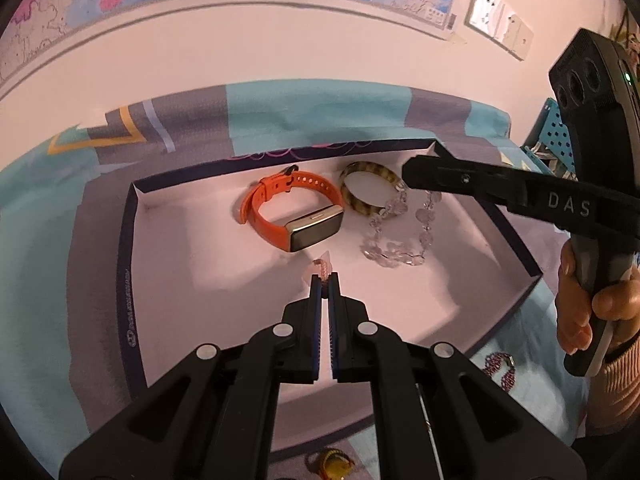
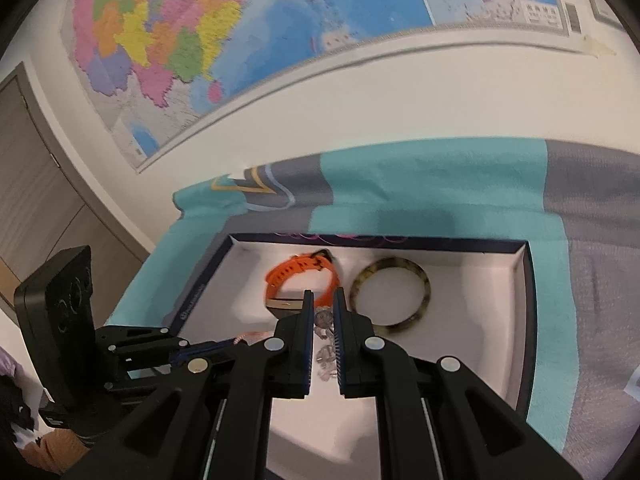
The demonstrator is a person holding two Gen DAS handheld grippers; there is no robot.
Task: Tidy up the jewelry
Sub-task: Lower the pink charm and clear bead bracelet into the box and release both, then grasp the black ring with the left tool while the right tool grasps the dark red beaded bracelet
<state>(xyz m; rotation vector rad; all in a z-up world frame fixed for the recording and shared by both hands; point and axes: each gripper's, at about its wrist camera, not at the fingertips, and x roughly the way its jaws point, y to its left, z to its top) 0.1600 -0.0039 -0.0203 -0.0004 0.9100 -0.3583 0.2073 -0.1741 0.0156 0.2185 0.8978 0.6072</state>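
A shallow white-lined box with dark rim lies on a patterned cloth. In it lie an orange smart band, a tortoiseshell bangle and a clear crystal bead bracelet. My left gripper is shut on a small pink piece of jewelry above the box's middle. My right gripper is shut on the crystal bracelet, its upper end held at the fingers, the rest hanging to the box floor. The band and bangle show in the right wrist view.
A purple beaded bracelet lies on the cloth right of the box. A yellow item lies in front of the box. The wall with a map is behind. A blue perforated crate stands at the far right.
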